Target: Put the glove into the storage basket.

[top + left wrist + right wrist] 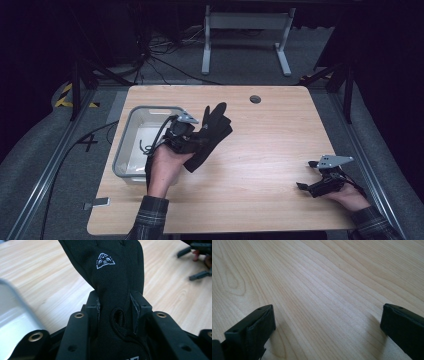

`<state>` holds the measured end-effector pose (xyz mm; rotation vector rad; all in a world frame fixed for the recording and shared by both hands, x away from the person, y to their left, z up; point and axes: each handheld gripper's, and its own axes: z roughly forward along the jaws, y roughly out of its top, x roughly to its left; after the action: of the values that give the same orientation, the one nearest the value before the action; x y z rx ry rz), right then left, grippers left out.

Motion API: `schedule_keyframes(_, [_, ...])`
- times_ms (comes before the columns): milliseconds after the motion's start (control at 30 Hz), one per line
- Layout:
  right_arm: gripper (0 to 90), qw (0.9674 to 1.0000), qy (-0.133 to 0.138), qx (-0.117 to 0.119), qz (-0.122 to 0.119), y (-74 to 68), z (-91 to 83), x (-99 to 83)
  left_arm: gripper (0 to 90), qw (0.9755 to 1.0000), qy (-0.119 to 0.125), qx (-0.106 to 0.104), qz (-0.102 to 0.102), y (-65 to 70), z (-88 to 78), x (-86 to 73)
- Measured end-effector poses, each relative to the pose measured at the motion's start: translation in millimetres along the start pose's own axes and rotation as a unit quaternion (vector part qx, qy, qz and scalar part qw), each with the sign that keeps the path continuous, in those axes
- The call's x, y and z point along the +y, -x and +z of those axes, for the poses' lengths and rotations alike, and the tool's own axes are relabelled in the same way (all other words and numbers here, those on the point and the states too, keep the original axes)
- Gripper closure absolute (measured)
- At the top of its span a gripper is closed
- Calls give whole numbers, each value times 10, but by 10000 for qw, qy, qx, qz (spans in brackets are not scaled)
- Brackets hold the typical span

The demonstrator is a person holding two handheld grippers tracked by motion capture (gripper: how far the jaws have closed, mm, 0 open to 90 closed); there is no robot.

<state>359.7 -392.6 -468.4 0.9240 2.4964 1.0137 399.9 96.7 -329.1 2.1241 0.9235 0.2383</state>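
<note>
In the high view, the left gripper point(192, 135) sits left of centre in the frame, held up above the table point(270, 150) by the person's left hand point(164, 167). Its jaws are closed on a black glove point(212, 132), which rises out of them toward the upper right, fingers splayed, with its lower part hanging down toward the wood. In the left gripper view the glove point(117, 277) stands pinched between the two black jaws near its cuff, and a small white three-cornered logo point(105, 260) shows on its back in the upper middle of the frame.

Just left of that gripper, at the left side of the table, stands a grey plastic bin point(122, 150); a thin dark cord-like thing point(145, 147) lies inside it, too small to identify.

The right gripper point(307, 186) is at the lower right of the high view, low over the table near its edge, held by the person's right hand point(347, 195), well apart from the glove. In the right gripper view its jaws stand wide apart at the lower corners with nothing between them but bare wood grain point(324, 295). The same gripper point(197, 255) appears far off in the upper right of the left gripper view.

A round dark hole point(255, 99) marks the table near its far edge.
</note>
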Motion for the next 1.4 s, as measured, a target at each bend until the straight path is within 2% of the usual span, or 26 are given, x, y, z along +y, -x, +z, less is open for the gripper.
schedule_keyframes(267, [3, 10000, -1, 0, 1, 0, 0, 0, 657, 9984, 179, 389, -359, -300, -226, -169])
schedule_keyframes(533, [3, 10000, 1, 0, 0, 0, 0, 0, 657, 9943, 236, 687, -781, -584, -326, -381])
schedule_keyframes(800, [3, 10000, 0, 0, 0, 0, 0, 0, 657, 9899, 58, 941, -1057, -828, -294, -565])
schedule_keyframes(967, [3, 10000, 0, 6, -6, 1, 1, 1, 656, 9879, -176, 1014, -1161, -959, -222, -650])
schedule_keyframes(1267, [3, 10000, 2, 9, -8, 1, 2, 2, 650, 9854, -533, 1052, -1230, -1069, -68, -743])
schedule_keyframes(1300, [3, 10000, 1, 9, -9, 1, 2, 2, 647, 9842, -582, 1081, -1275, -1073, -50, -740])
schedule_keyframes(1400, [3, 10000, 3, 11, -10, 1, 3, 2, 643, 9849, -590, 1081, -1217, -1082, -41, -733])
